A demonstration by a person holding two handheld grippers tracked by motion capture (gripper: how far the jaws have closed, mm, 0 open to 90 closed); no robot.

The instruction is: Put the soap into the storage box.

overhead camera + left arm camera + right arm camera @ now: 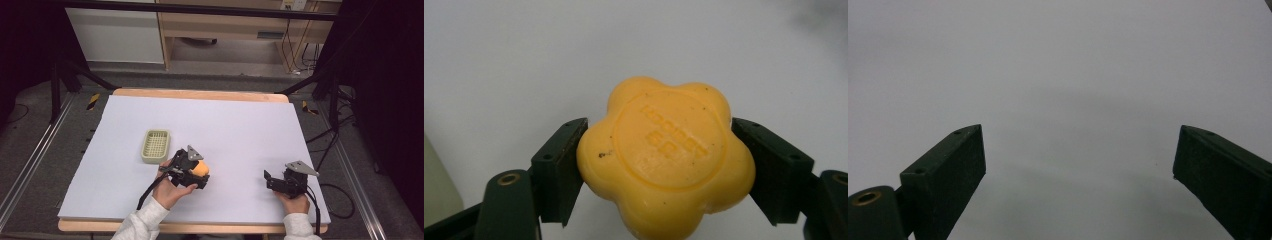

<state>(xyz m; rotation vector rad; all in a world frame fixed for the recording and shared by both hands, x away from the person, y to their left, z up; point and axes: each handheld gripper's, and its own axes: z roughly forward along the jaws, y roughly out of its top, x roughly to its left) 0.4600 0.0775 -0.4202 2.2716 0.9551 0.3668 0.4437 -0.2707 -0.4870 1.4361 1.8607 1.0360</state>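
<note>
A yellow flower-shaped soap (666, 155) with embossed lettering sits between the two black jaws of my left gripper (659, 167), which is shut on it, one pad pressing each side. From above, the same soap (201, 168) shows as an orange-yellow lump at the tip of the left gripper (200, 172), held just over the white table sheet (240, 130), right of a pale green soap dish (155, 145). My right gripper (270, 181) rests at the front right, and its jaws stand wide open over bare sheet in the right gripper view (1078, 165).
The soap dish's pale corner (436, 190) shows at the left edge of the left gripper view. The table's wooden edge (200, 94) runs along the back. Black frame legs, cables and floor rails surround the table.
</note>
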